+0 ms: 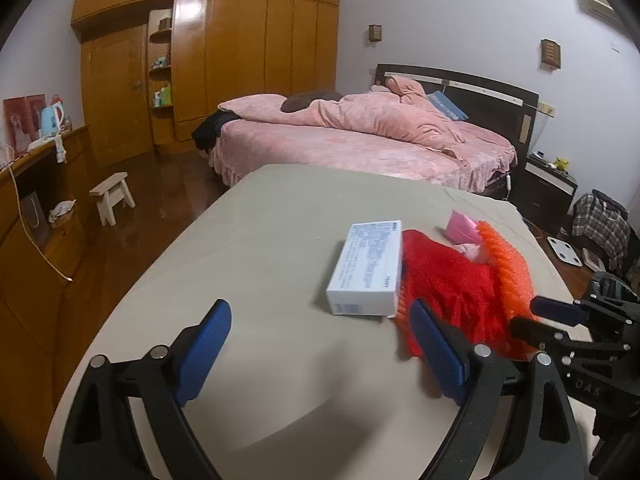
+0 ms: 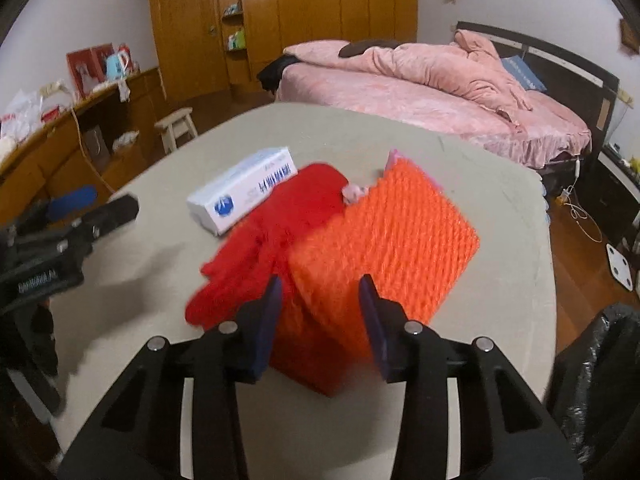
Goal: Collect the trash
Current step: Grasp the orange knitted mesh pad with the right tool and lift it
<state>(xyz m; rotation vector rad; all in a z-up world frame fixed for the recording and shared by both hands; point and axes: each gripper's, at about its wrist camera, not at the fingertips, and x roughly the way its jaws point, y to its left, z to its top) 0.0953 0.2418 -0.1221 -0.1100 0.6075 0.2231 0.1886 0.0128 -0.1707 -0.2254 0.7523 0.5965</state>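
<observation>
The right gripper straddles the near edge of the orange foam netting sheet on the grey table, fingers parted, not yet pinching. The left gripper hovers open near the white cardboard box. Next, likely closing on the netting.

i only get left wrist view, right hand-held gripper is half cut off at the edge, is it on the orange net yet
Observer: In the right wrist view, the right hand-held gripper has one finger on each side of the orange net's near edge. Blur hides whether it is pinching.
Operator: ok and where does the trash go
Observer: A black plastic bag sits just off the table's right side, close to that gripper.
</observation>
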